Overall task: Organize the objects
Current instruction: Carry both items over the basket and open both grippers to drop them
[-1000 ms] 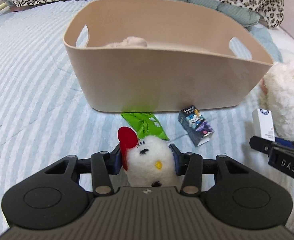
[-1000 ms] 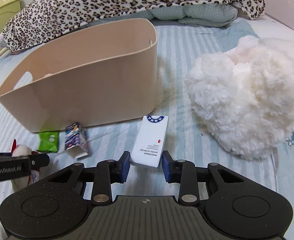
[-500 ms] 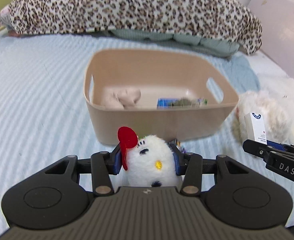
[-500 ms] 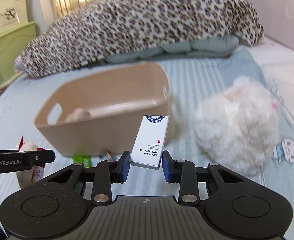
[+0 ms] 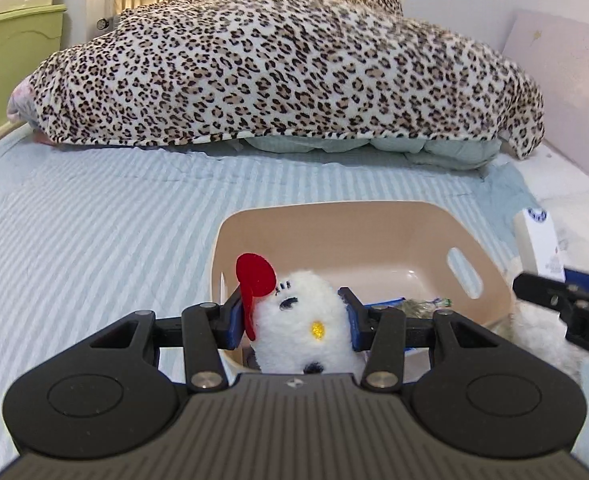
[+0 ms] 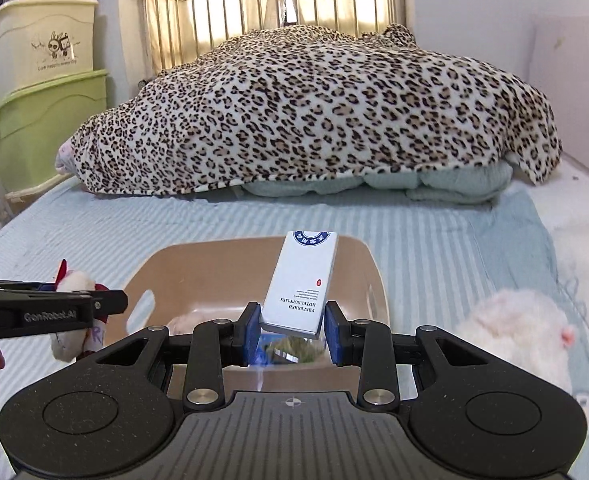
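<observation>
My left gripper (image 5: pixel 294 316) is shut on a white plush toy with a red bow (image 5: pixel 300 328) and holds it above the left end of the beige basket (image 5: pixel 490 276). My right gripper (image 6: pixel 292 326) is shut on a white hotel-supplies box (image 6: pixel 302 282) and holds it above the same basket (image 6: pixel 376 276). The box also shows at the right edge of the left wrist view (image 5: pixel 538 244). The plush toy in the left gripper shows at the left of the right wrist view (image 6: pixel 76 284). Inside the basket lie a pale plush item (image 6: pixel 198 322) and some packets (image 5: pixel 418 304).
A large fluffy white plush (image 6: pixel 522 328) lies on the striped bed sheet (image 5: pixel 94 240) right of the basket. A leopard-print blanket (image 6: pixel 314 112) covers the bed's far end. Green and cream storage bins (image 6: pixel 42 120) stand left of the bed.
Both grippers have risen from the sheet with their objects and now hang over the basket, which looks lower and smaller. The items by the basket's front have dropped out of view.
</observation>
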Demonstrator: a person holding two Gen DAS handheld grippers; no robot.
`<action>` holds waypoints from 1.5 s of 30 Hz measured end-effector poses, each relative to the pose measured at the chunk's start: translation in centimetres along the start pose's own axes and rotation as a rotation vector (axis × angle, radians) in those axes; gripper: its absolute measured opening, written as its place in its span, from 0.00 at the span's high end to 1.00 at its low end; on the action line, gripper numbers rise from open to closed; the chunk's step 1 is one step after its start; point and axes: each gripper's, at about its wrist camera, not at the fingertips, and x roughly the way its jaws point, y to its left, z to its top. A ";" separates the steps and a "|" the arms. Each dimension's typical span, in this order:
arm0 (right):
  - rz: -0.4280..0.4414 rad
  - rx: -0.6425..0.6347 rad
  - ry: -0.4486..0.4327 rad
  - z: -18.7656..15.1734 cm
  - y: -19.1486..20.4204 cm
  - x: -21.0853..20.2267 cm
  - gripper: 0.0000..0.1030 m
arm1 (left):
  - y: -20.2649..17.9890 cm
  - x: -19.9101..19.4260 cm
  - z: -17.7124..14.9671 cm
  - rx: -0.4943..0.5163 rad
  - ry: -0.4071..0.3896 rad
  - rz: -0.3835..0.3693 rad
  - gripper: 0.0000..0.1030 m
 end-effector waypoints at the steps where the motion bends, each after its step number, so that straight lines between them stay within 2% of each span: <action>1: -0.006 -0.007 0.004 0.4 0.1 0.7 0.69 | -0.1 0.8 0.2 0.010 0.008 0.009 0.53; 7: -0.017 -0.032 0.062 1.0 1.1 5.5 0.69 | -0.5 6.0 0.6 0.030 0.078 0.019 0.53; 9: -0.020 -0.026 0.087 0.7 1.2 7.3 0.69 | -0.7 7.6 0.4 0.031 0.093 -0.004 0.53; 13: -0.023 0.000 0.142 -0.2 1.2 10.3 0.69 | -1.2 10.3 -0.1 0.050 0.142 0.014 0.57; 18: -0.041 0.015 0.193 -1.4 1.0 12.4 0.69 | -1.6 11.6 -0.4 0.074 0.143 0.034 0.57; 21: -0.039 0.030 0.223 -2.0 0.7 13.0 0.69 | -1.6 11.6 0.1 0.086 0.152 0.005 0.56; 22: -0.040 0.033 0.225 -2.1 0.6 13.0 0.62 | -1.6 11.5 0.2 0.084 0.155 0.002 0.54; 24: -0.045 0.036 0.213 -2.1 0.6 12.5 0.57 | -1.7 10.9 0.5 0.082 0.151 0.003 0.52; 28: -0.052 0.038 0.178 -1.7 0.5 10.6 0.35 | -2.0 9.3 0.7 0.095 0.123 0.012 0.31; 32: -0.052 0.038 0.165 -1.4 0.3 8.8 0.22 | -2.3 7.5 0.6 0.101 0.118 0.018 0.29; 35: -0.051 0.031 0.155 -1.5 0.4 7.2 0.15 | -2.4 6.0 0.4 0.098 0.110 0.023 0.27; 40: -0.047 0.025 0.149 -2.3 0.5 4.8 0.09 | -1.9 3.6 -0.5 0.082 0.104 0.024 0.22; 45: -0.042 0.005 0.172 -3.8 0.8 3.5 0.03 | -1.3 1.9 -2.2 0.081 0.115 0.016 0.21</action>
